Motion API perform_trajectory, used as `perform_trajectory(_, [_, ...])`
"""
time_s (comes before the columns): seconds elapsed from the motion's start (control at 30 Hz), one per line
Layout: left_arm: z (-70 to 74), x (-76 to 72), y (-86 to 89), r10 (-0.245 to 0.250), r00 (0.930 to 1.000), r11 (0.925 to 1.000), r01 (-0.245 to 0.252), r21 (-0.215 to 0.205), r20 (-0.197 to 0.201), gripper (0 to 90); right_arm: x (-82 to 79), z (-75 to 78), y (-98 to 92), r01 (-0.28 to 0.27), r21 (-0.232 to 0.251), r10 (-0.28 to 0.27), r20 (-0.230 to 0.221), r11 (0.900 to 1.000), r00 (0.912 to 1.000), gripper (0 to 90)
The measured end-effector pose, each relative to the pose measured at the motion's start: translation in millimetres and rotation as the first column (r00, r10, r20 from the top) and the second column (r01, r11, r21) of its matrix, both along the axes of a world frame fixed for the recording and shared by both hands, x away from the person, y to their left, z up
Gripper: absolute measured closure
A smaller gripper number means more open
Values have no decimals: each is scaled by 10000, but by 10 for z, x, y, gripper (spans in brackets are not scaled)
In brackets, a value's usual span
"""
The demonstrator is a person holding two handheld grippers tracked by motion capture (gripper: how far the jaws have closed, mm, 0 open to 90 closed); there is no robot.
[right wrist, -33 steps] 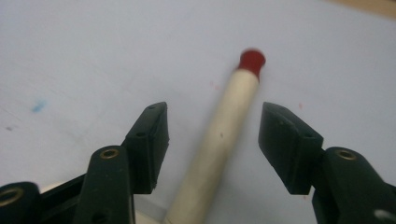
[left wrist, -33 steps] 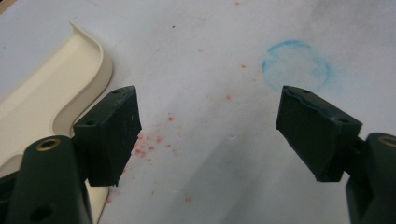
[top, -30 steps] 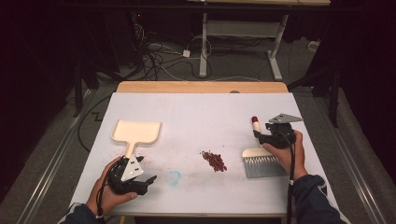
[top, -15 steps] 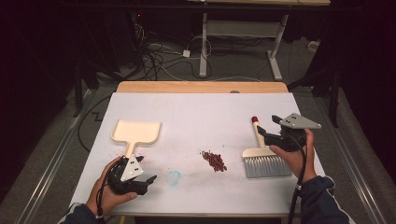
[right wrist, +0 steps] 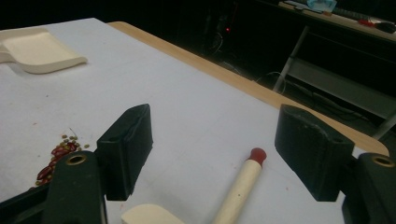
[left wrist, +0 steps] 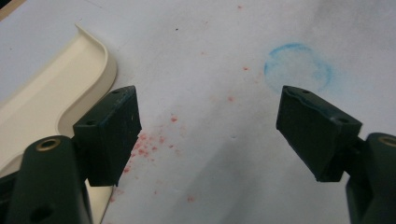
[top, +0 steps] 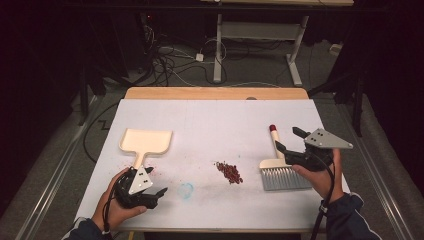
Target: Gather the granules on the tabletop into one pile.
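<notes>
A brush [top: 282, 170] with a cream handle, red tip and grey bristles lies flat at the table's right. My right gripper [top: 288, 139] hovers just right of its handle and is open. Its jaws have just been opening, and the handle [right wrist: 238, 189] lies below them untouched. A small pile of red beans [top: 229, 171] sits mid-table, left of the brush. At the front left, my left gripper [top: 158, 196] rests low and open over bare sheet, with nothing between its pads. The cream dustpan [top: 146, 141] lies just behind it, its handle beside the left jaw [left wrist: 51, 98].
A faint blue ring mark [top: 186, 190] and red crumbs [left wrist: 144, 142] stain the white sheet [top: 215, 125] near the left gripper. Behind the sheet runs the table's wooden edge [top: 215, 93]. Beyond it lie a dark floor, cables and a desk frame.
The right gripper has come off the brush handle, rising and shifting right while its jaws spread wider. The brush stays on the table. The left hand has not moved.
</notes>
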State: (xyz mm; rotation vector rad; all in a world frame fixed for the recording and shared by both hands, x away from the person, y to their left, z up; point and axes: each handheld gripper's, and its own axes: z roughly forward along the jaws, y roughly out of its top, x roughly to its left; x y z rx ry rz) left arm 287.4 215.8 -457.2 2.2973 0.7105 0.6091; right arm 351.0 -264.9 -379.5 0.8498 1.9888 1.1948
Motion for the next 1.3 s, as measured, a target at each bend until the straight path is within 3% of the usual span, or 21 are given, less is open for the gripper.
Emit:
perform_trajectory(0.4, [-1,-6,-5,-5,10000,10000,5,54,25,210,-227,-128,33,-204,-313,203,-38,9993,9998,251])
perform_trajectory(0.77, [-8,9,-29,-70,10000,9999,69,95,20,210,-407,-286,-43,-423,-190,422,-46,9989,9991,243])
perform_trajectory(1.0, [-14,34,-40,-80,10000,9999,79,104,13,210,-488,-465,-83,-340,-520,338,-42,9981,9994,226])
perform_trajectory(1.3, [-8,6,-54,-122,9999,9998,121,135,79,210,-598,-727,-72,-579,-1135,530,-455,9918,9976,209])
